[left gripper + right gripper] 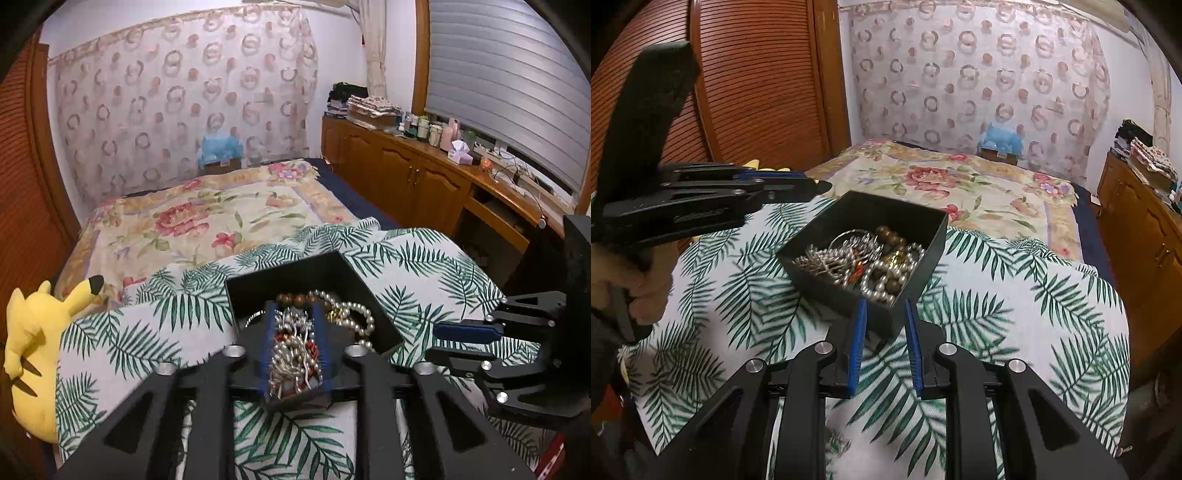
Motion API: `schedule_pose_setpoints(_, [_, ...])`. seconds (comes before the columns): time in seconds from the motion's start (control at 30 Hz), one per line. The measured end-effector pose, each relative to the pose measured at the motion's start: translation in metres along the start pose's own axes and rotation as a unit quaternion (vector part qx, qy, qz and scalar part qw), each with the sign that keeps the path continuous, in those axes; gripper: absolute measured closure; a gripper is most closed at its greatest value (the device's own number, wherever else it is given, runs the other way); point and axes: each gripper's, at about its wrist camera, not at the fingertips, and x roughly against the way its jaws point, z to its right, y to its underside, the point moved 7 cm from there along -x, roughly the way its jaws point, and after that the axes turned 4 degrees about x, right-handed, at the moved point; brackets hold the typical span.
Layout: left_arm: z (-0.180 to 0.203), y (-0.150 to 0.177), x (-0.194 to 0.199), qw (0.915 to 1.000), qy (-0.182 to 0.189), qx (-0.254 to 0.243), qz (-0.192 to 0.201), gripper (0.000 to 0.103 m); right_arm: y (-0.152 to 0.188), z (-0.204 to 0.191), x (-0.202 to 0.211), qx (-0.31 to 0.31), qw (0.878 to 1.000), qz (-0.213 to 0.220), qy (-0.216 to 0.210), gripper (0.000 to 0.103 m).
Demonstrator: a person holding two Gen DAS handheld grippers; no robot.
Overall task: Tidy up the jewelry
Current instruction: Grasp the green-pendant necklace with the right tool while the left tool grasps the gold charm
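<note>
Your flower-quilted bed (221,218) carries a palm-leaf printed cloth (1015,302), and on that cloth sits the square black jewelry box (916,225) holding a tangled heap of silver chains, pearl strands and brown wooden beads (864,262). Your left claw (293,314) hangs over the box; whether it grips the chains seen between its pads, you cannot tell. Your right claw (885,306) stands partly open and empty at the box's near corner. The heap looks light, limp and snag-prone: pinch one strand's free loop, not the mass.
</note>
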Motion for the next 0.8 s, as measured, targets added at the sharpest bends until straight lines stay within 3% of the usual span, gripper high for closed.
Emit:
schedule_pose_setpoints(0.33, [0.011, 0.037, 0.013, 0.9999, 0.012, -0.004, -0.002, 0.050, 0.042, -0.026, 0.007, 0.021, 0.999, -0.029, -0.013, 0.080])
schedule_pose_setpoints(0.8, [0.018, 0.094, -0.008, 0.9976, 0.027, -0.004, -0.064, 0.047, 0.081, -0.056, -0.012, 0.087, 0.992, -0.091, -0.021, 0.080])
